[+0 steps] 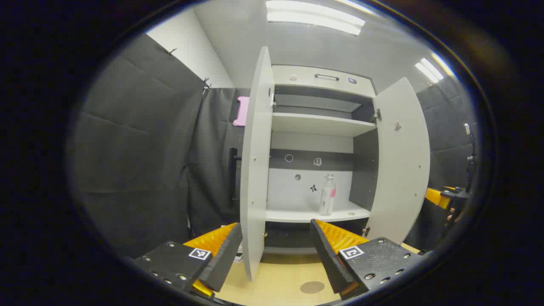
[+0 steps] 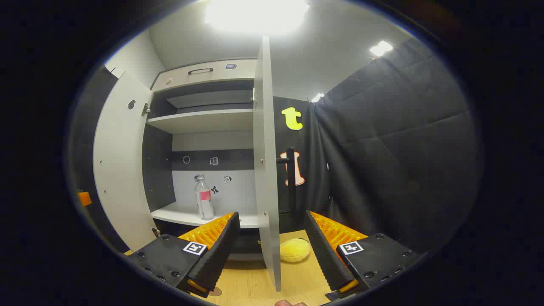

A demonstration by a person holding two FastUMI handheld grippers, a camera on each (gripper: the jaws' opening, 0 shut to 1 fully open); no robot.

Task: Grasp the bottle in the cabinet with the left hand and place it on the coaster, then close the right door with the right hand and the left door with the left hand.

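A clear bottle with a pink label stands upright on the cabinet's lower shelf, right of its middle. Both cabinet doors are swung wide: the left door is edge-on just ahead of my left gripper, and the right door is angled outward. A round grey coaster lies on the wooden table below the gripper. My left gripper is open, well short of the bottle. In the right gripper view, the right door stands edge-on between the fingers of my open right gripper; the bottle is inside to its left.
A yellow soft object rests on the table behind the right door. Each door carries a black bar handle on its outer face. An upper shelf sits bare. Black cloth walls close in on both sides.
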